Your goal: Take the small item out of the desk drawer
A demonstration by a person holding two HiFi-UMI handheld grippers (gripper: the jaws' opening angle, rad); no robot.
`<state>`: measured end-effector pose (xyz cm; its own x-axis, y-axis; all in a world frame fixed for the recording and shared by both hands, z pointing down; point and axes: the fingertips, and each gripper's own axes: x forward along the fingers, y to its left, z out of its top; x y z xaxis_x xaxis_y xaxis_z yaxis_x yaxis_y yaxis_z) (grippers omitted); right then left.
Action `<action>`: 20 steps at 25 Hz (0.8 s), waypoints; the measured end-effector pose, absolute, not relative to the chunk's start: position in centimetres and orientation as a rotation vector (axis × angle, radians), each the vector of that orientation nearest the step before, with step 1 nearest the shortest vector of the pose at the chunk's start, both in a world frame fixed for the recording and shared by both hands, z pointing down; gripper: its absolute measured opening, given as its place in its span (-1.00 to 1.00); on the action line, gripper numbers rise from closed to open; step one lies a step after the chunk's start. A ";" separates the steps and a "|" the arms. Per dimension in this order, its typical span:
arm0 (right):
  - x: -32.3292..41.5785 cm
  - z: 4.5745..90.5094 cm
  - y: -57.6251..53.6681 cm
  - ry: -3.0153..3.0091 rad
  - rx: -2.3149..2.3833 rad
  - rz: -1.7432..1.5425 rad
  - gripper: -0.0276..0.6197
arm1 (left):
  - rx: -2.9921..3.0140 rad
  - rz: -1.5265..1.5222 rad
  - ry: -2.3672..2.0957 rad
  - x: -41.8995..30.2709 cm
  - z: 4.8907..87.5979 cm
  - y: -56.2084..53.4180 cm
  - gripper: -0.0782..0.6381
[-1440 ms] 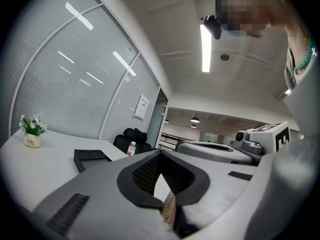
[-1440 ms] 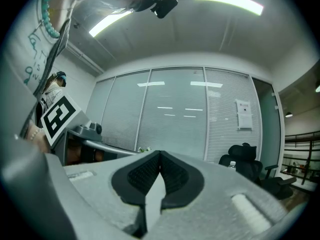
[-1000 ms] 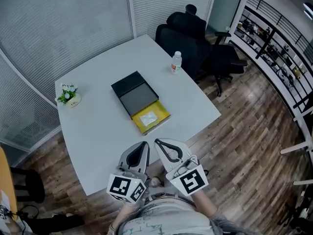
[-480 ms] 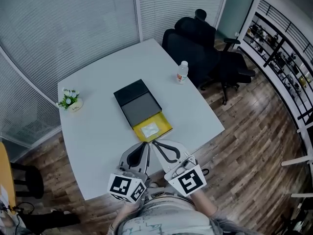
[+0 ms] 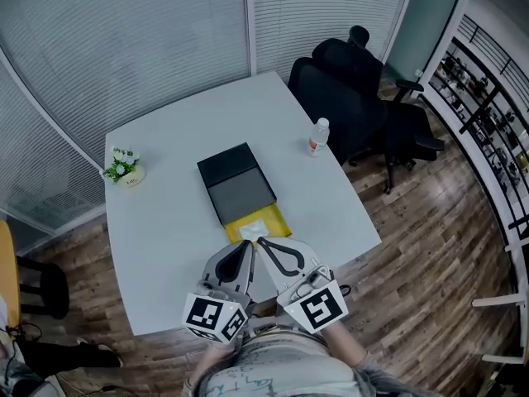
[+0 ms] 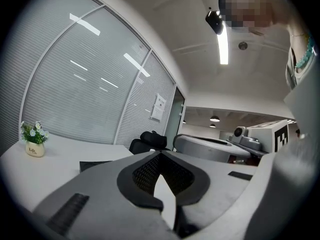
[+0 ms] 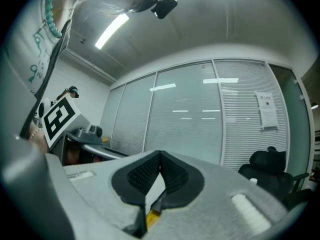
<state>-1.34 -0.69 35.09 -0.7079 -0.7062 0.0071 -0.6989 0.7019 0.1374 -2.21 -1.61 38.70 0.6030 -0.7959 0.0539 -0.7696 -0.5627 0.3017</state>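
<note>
Item, small and pale, is lying in the yellow drawer, which is standing pulled out of a black box on the white table. Drawer and item are sitting just ahead of both gripper tips, with the box running on beyond them.

The left gripper and the right gripper are pointing side by side toward the drawer, close together. The left gripper's jaws are meeting at the tips and gripping nothing; only bare table is showing through the gap behind the tips. The right gripper's jaws are likewise pressed together and empty, with a sliver of yellow drawer showing low in their gap.

A potted plant is standing well ahead and to the left of the left gripper. A bottle is standing ahead and to the right of the right gripper, with black chairs beyond it.
</note>
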 end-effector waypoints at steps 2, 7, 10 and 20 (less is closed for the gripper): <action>-0.8 35.0 -1.5 -2.859 1.153 -0.184 -0.91 | 2.534 -0.130 -1.297 -1.7 38.5 -2.4 -0.79; 0.6 35.1 -3.7 -2.896 1.055 -0.205 -0.91 | 2.516 -0.145 -1.361 -0.2 38.4 -4.4 -0.79; 1.3 35.2 -5.0 -2.919 0.982 -0.213 -0.91 | 2.490 -0.157 -1.411 0.6 38.5 -5.6 -0.79; -0.1 35.6 -7.2 -2.983 0.756 -0.233 -0.91 | 2.385 -0.183 -1.612 -1.2 38.7 -7.0 -0.79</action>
